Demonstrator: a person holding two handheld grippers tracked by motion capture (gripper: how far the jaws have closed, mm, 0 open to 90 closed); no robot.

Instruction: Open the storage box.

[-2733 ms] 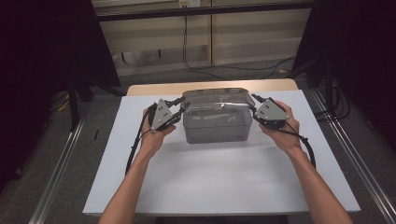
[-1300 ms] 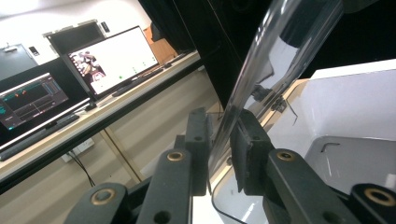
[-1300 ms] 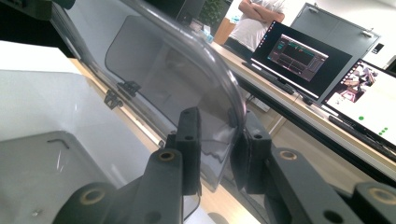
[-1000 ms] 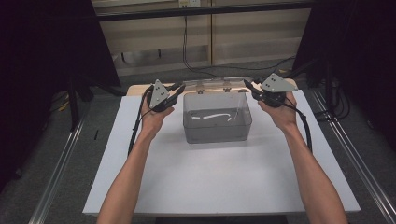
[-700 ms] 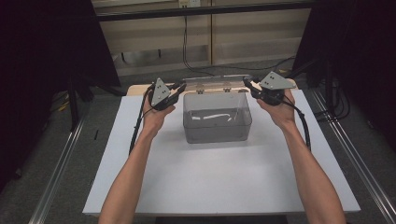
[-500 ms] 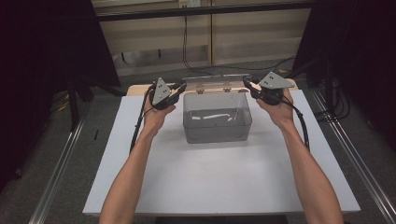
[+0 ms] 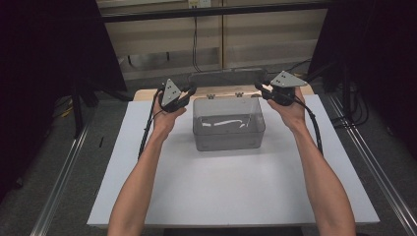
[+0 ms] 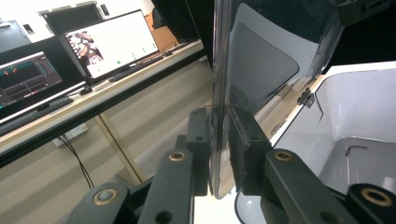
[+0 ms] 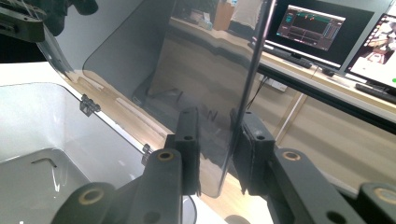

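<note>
Clear plastic box [image 7: 228,130] sits on the white bench [image 7: 236,191], toward its far half and about midway across. Its hinged lid [image 7: 227,77] stands raised, nearly upright, along the box's far edge, with two small hinges [image 7: 224,95] joining it to the rim.

Left tool [image 7: 188,91] is at the box's far left corner, above the rim. In the left gripper view its jaws are pinched on the lid's [image 8: 261,60] side edge, both pads against the clear sheet.

Right tool [image 7: 259,87] is at the box's far right corner, level with the left one. In the right gripper view the lid's [image 9: 187,60] other side edge passes between the jaws; the right pad meets the sheet, while contact on the left pad is hard to judge. Jaws narrow.

Inside the box, on its floor, lies a small bent metal piece [image 9: 45,162], possibly a hex key. Monitors [image 8: 109,44] stand on a shelf beyond the box.
</note>
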